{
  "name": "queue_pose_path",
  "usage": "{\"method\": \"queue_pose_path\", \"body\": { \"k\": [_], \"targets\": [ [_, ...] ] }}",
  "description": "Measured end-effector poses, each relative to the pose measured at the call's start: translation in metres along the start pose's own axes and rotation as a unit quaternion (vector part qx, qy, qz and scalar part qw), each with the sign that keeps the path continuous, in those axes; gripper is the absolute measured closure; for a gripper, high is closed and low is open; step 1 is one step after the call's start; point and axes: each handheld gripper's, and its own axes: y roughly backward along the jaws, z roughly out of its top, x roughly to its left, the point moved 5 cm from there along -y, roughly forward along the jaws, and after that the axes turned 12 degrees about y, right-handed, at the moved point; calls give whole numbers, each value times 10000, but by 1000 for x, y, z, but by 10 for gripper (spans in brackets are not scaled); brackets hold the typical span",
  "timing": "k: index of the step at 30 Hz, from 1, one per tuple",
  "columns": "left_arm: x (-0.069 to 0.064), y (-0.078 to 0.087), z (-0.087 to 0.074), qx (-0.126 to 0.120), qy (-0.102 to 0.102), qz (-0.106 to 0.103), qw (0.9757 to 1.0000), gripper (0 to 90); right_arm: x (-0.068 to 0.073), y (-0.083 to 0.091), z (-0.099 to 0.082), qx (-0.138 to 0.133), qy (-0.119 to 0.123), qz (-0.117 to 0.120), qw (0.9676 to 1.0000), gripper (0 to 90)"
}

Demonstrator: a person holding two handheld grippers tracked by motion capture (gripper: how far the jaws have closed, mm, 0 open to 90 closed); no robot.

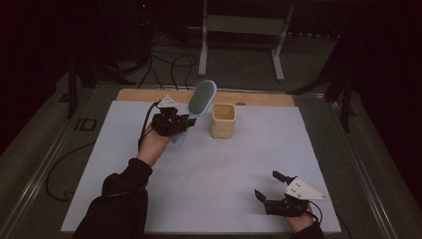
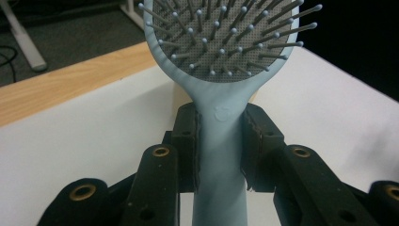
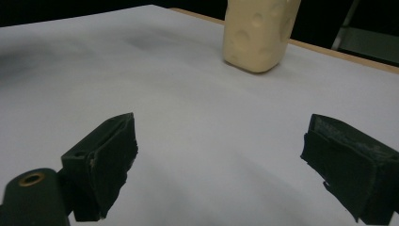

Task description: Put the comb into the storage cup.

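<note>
A light blue hairbrush is held up above the table, its bristled head tilted toward a cream cup that stands upright at the back middle. My left gripper is shut on the brush's handle. In the left gripper view both pads clamp the handle just below the head. My right gripper rests near the front right of the table, open, with nothing between its fingers. The cup stands farther off in the right gripper view.
A white sheet covers the table, with a wooden strip showing along the back edge. Cables and a metal stand sit on the dark floor behind the table.
</note>
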Motion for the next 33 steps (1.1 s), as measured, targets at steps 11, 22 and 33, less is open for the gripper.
{"method": "queue_pose_path", "body": {
  "k": [11,22,33],
  "targets": [
    [-15,-8,19,-240,-102,-288,9992,700,-2,0,-1,-9,20,-51,10000,100],
    [-27,-17,40,-499,-203,-386,9978,699,-1,0,0,-20,-9,-41,10000,100],
    [-37,-30,54,-817,-305,-636,9942,699,-2,1,0,-52,-41,-2,10000,100]
  ]
}}
